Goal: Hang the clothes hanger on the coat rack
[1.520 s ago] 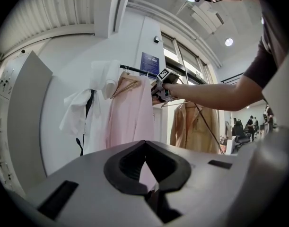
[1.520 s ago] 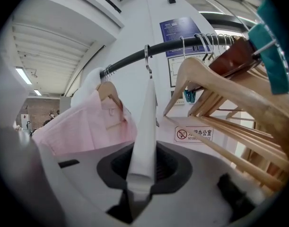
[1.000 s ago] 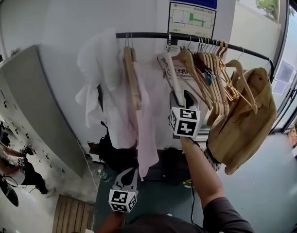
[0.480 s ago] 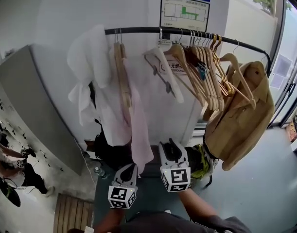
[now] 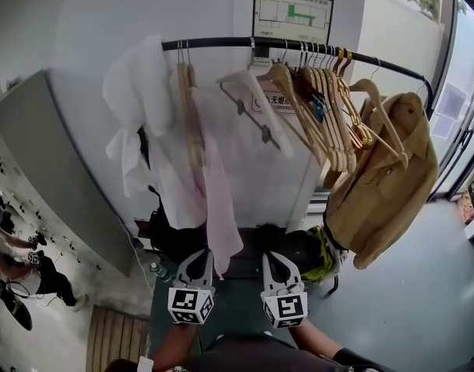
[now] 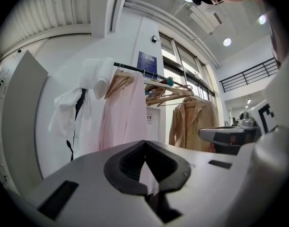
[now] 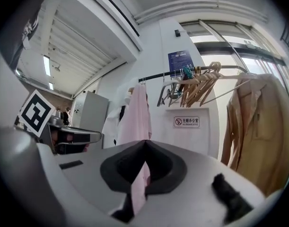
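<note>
Head view — hanger (image 5: 252,77) on rack (image 5: 221,43), well above right tool (image 5: 276,257).

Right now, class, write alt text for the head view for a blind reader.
A black rail holds a white garment, pink shirt, white hanger, wooden hangers and tan jacket; below, the left gripper and right gripper hover, jaws shut.

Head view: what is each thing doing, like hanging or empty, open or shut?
white hanger: hanging on the rail, tilted, empty.
wooden hangers: hanging bunched together, empty.
tan jacket: hanging on a hanger.
pink garment: hanging from the rail.
left gripper: shut, empty.
right gripper: shut, empty.
</note>
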{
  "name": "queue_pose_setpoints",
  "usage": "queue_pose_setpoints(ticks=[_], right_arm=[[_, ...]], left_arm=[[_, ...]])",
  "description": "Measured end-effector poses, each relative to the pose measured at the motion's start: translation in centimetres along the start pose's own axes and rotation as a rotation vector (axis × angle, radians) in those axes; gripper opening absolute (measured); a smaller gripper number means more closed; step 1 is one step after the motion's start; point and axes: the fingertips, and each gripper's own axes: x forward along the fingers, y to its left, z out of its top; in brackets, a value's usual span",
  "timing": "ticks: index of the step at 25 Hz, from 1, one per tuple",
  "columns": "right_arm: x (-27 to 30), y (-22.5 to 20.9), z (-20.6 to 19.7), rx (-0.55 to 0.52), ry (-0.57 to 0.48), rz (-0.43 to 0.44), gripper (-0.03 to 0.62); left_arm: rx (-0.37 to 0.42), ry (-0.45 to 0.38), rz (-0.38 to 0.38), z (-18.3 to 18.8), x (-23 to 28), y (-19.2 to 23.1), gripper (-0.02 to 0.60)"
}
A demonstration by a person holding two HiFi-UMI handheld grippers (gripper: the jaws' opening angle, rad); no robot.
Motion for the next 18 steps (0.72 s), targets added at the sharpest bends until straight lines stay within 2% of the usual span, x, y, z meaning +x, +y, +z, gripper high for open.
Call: queue_pose_setpoints(ticks=[8, 18], right_arm=[[-0.4, -1.1, 0.3, -0.01, 0.006, -0.025, 0.014], [-1.0, -1.3, -0.6, 0.008, 0.018, -0.004, 0.014]], left_arm=[[-0.017, 0.002, -0.027, -0.6, 0.4, -1.8, 0.009], [-0.021, 0.003, -0.045, -0.7, 0.6, -3.3, 0.009]])
